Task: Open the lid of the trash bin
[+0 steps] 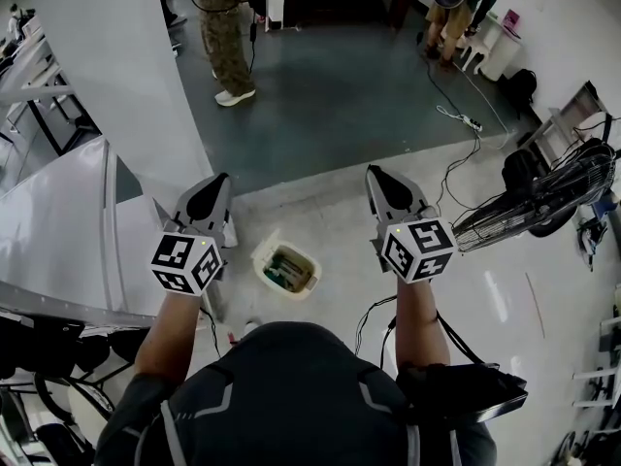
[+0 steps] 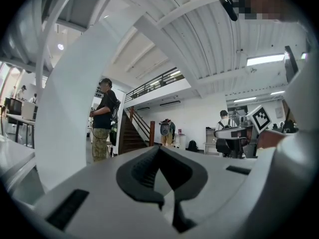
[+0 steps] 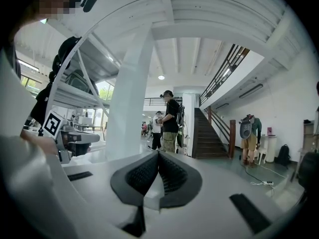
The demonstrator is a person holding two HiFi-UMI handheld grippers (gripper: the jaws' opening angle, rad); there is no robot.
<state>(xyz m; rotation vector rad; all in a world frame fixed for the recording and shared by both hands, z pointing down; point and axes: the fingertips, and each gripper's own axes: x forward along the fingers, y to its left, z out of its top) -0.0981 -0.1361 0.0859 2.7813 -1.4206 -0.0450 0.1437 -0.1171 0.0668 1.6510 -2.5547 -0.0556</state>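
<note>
A small cream trash bin (image 1: 286, 267) stands on the floor below and between my two grippers in the head view. Its top is uncovered and dark green contents show inside. My left gripper (image 1: 217, 183) is held up in the air to the bin's left, jaws closed together and holding nothing. My right gripper (image 1: 375, 175) hovers to the bin's right, also shut and empty. Both point forward, well above the bin. The left gripper (image 2: 158, 149) and the right gripper (image 3: 158, 154) each look out over the room with pads touching; the bin is outside both gripper views.
A white pillar (image 1: 116, 76) and a steel table (image 1: 58, 221) stand at the left. At the right are a floor fan (image 1: 553, 197) and a cable (image 1: 456, 163) with a power strip (image 1: 468, 120). One person (image 1: 225, 37) stands at the back, another (image 1: 456, 8) bends over.
</note>
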